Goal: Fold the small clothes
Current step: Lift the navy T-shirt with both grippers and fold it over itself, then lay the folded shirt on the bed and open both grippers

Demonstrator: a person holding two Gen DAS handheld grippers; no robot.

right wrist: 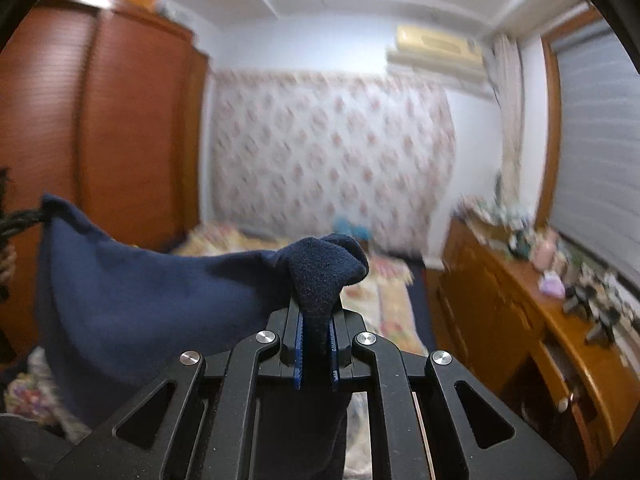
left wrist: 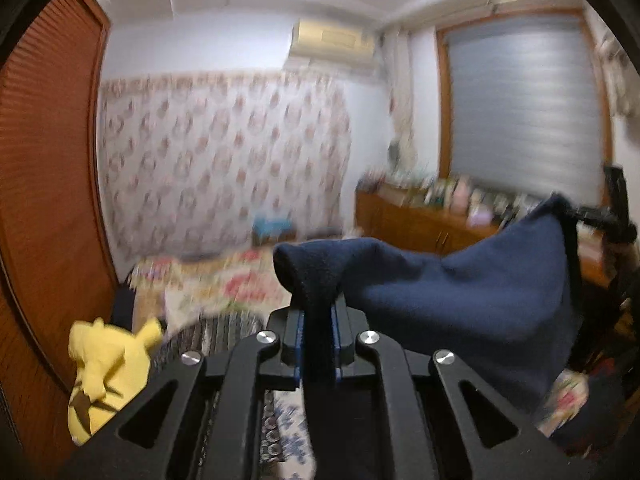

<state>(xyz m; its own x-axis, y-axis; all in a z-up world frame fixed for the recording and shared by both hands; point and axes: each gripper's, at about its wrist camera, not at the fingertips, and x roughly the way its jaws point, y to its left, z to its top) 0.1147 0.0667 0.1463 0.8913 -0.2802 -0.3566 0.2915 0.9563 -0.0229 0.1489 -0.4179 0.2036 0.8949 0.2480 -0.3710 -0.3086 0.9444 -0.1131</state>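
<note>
My left gripper point(left wrist: 319, 336) had its jaws drawn in narrow with a thick pinch of the navy garment point(left wrist: 472, 292) pressed between the blue pads, a bunched corner of cloth poking up past the fingertips. Same story on my right gripper point(right wrist: 316, 340): jaws nearly together, blue pads clamped on another bunched corner of that navy cloth. Between the two grips the garment hung spread in the air, sagging in the middle. In the left view it swept away to the right, where I could just make out the other gripper's dark frame at the cloth's far corner; in the right view it swept off to the left, a dark braided cord point(right wrist: 18, 220) running off its far corner there. Below the cloth lay the bed with its floral cover point(left wrist: 224, 284), and a yellow plush toy point(left wrist: 104, 372) sat at the lower left of the left view. Beyond stood the brown wardrobe point(right wrist: 120, 128), the floral hanging on the wall point(right wrist: 328, 152), the wooden cabinet point(right wrist: 496, 292) cluttered with small things, all blurred.
</note>
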